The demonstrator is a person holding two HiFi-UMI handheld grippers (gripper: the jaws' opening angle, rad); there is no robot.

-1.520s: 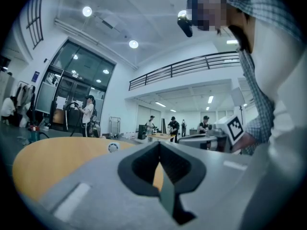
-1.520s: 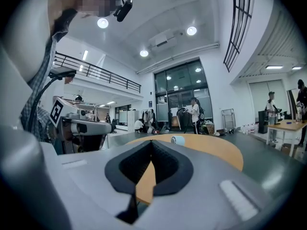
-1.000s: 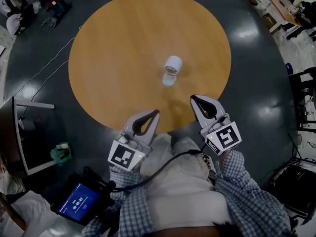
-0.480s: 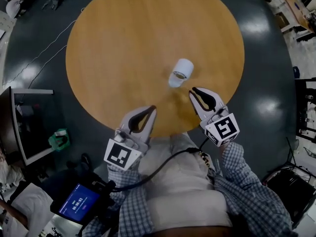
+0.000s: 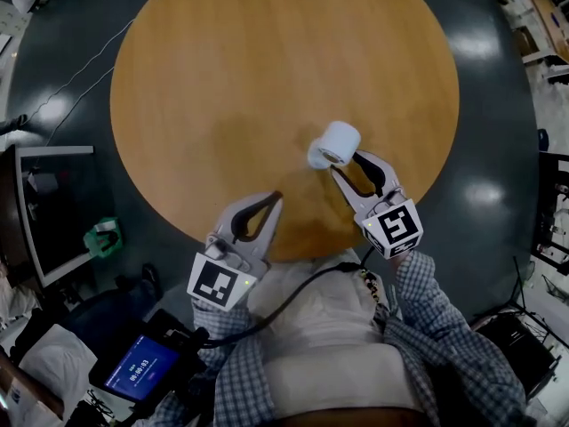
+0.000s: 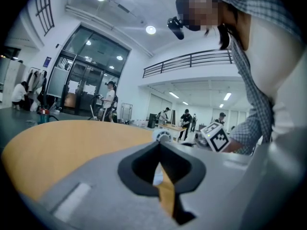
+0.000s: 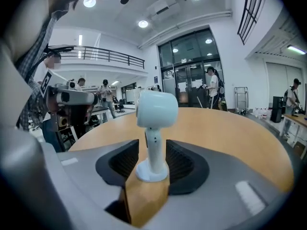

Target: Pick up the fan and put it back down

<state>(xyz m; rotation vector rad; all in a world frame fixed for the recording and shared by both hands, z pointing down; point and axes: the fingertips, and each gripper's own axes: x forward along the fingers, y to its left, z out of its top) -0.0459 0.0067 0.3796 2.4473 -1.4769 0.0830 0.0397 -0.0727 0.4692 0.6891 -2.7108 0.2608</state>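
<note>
A small white fan [image 5: 336,140] stands upright on the round wooden table [image 5: 222,78], its head tilted toward the near edge. My right gripper [image 5: 350,162] has reached it. In the right gripper view the fan's stem [image 7: 153,147] stands between the ribbed pads [image 7: 178,163] with a narrow gap on each side; the jaws have just been opening and stand open around it. My right gripper [image 7: 152,143] sits low over the tabletop. My left gripper [image 5: 273,200] hovers at the near table edge, shut and empty. In the left gripper view my left gripper [image 6: 159,143] points past the fan [image 6: 163,136].
A monitor [image 5: 53,212], a green object [image 5: 102,237] and a lit tablet [image 5: 142,367] lie on the floor at the near left. Cables [image 5: 80,96] trail off the table's left side. A dark chair frame [image 5: 556,212] stands at the right. People stand far off in the hall.
My right gripper has moved forward and down to the fan, and its jaws have opened around the stem. The left gripper has stayed by the table edge.
</note>
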